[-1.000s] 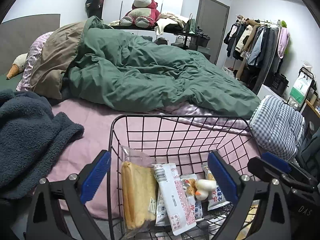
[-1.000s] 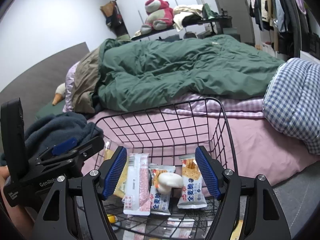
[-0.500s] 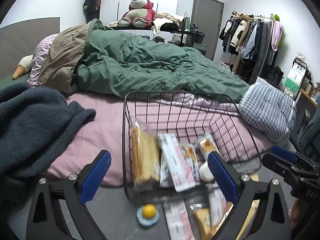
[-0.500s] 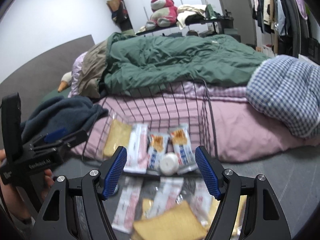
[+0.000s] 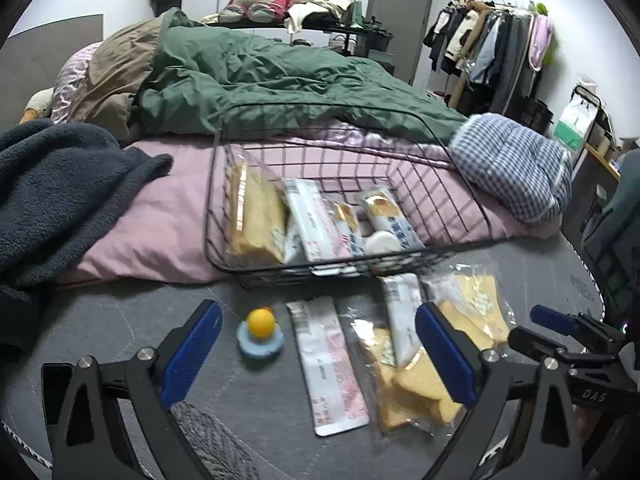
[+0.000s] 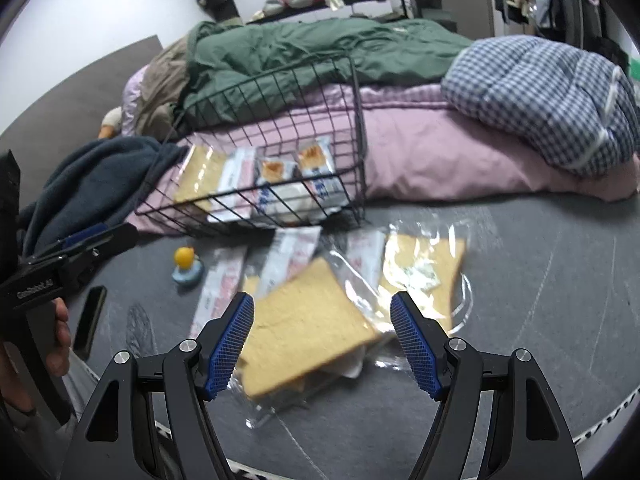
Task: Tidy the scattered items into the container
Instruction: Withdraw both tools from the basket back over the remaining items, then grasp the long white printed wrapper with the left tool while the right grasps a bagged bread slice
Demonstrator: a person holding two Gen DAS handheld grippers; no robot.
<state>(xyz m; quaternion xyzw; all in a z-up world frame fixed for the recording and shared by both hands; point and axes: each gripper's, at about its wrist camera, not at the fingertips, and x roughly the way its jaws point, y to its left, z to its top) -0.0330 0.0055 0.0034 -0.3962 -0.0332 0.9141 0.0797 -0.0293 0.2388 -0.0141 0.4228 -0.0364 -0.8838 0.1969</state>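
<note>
1. Lying flat on the grey mat, the bagged bread slice (image 6: 304, 320) is sitting just beyond the right gripper (image 6: 322, 344), a little toward its left pad, with one corner pointing away toward the wire basket (image 6: 360, 120); its broad face is turned up, so only an edge or the loose wrapper is offering a grip.
2. Standing wide apart, the right gripper's jaws are gripping nothing, and this hand is looking nearer to the slice than the other.
3. Hanging equally wide and empty, the left gripper (image 5: 318, 354) is pointing at a long white snack packet (image 5: 330, 364), whose long axis is running away from the claw toward the basket.
4. Crowding the slice, a second bread bag (image 6: 424, 268) is lying just beyond it to the right, and more white packets are tucked partly under its wrapper, so a careless pinch is likely to catch two things.
5. Resting to the left, well apart, a small toy with a yellow ball (image 5: 261, 332) is waiting too.
6. Leaning against the pink bedding, the basket is already holding several packets, its low front rim facing the pile.
</note>
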